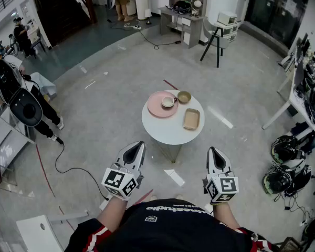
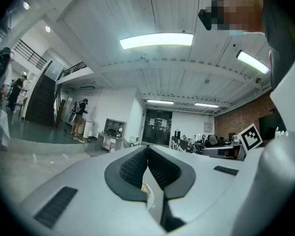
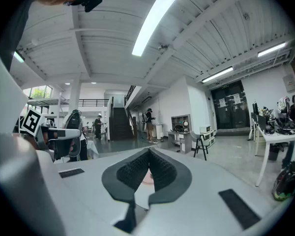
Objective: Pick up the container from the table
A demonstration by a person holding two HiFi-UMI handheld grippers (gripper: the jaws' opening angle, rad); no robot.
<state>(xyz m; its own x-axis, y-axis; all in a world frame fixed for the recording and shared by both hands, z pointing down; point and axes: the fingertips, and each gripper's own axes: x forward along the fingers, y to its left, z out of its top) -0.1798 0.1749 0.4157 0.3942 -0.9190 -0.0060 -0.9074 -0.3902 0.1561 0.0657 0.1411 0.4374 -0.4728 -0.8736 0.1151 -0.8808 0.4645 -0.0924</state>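
"Container (image 1: 191, 119) was what we were after, and it wasn't yet picked up. How did things lie, biggest first?"

"We had the round white table (image 1: 165, 134) well ahead of us. On its left part lay the pink plate (image 1: 153, 109). On its right part, apart from the plate, lay the container, which was tan, rectangular and shallow. The small bowl (image 1: 168, 102) sat on the plate. The olive bowl (image 1: 184, 97) stood just beside the plate, beyond the container's far end."

"And our claws?"

"We held the left gripper (image 1: 140, 144) and the right gripper (image 1: 212, 150) close to our body, roughly level. Both were pinched fully closed on nothing."

"So what could have gone wrong?"

"Our biggest worry was the table. It looked light, on what seemed thin legs, and a hard bump on arrival could have shifted everything on it. Next came the plate: a wide sweep of the left claw might have knocked it. Then the container itself — had we reached it with the jaws unopened, we'd only have shoved it toward the rim. Its low wall also gave little to bite on, so a shallow pinch might have slipped. Last, the bowls stood close enough that we could have clipped the olive one — or mistaken a bowl for the target."
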